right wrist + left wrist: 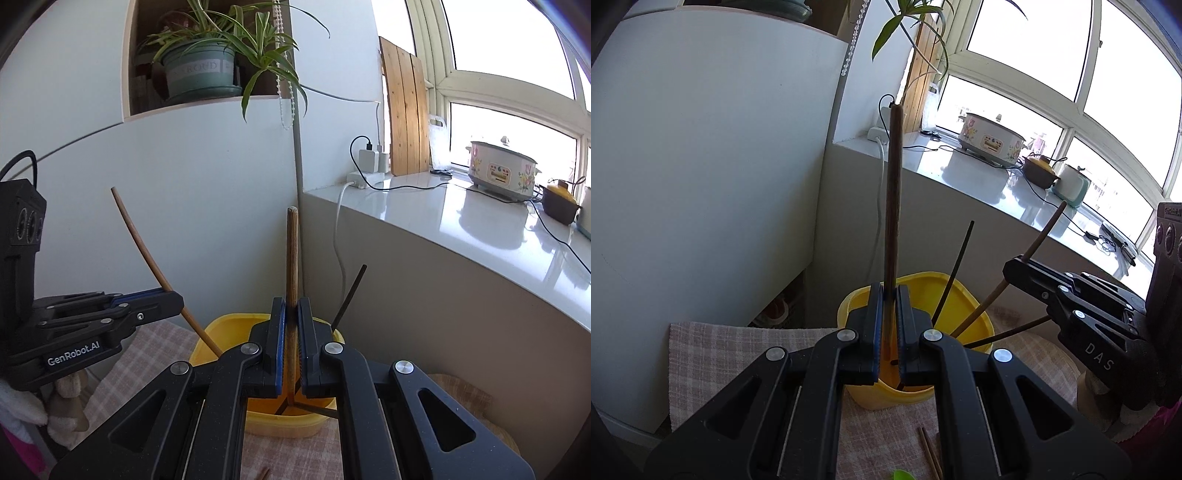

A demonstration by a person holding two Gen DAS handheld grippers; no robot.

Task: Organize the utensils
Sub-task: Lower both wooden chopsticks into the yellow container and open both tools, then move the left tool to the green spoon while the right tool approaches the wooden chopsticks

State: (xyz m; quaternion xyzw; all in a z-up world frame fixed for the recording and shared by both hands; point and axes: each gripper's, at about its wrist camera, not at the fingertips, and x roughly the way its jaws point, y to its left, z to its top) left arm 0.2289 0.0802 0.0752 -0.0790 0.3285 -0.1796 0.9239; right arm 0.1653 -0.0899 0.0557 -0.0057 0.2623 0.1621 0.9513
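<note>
Left wrist view: left gripper (pixel 890 295) clenched on a brown chopstick (pixel 894 192), pads pinching it low on the shaft; its long axis runs near upright, top end pointing up toward the window side, lower end down inside the yellow container (pixel 971 306) on the checked cloth (pixel 738 343); to the right, the right gripper (pixel 1010 269) grips a second chopstick (pixel 1039 236) w/ long axis slanted, top leaning up-right, lower end in the container; a thin dark chopstick (pixel 955 271) leans in the container too, tilted right, another dark one lies lower against the rim; 2 loose chopsticks (pixel 929 450) lie on the cloth in front of the container. Right wrist view: right gripper (pixel 291 321) clamped on its chopstick (pixel 292 258), axis close to vertical here, top up, bottom reaching the container (pixel 218 332) floor; left gripper (pixel 173 295) at left pinches the other stick (pixel 136 236), which slants up-left & appears bowed by the lens, its low end inside the container rim; dark chopstick (pixel 349 295) leans right at the far rim; potted plant (pixel 201 70) in a wall niche above; cooker (pixel 502 171) on the sill at right.
</note>
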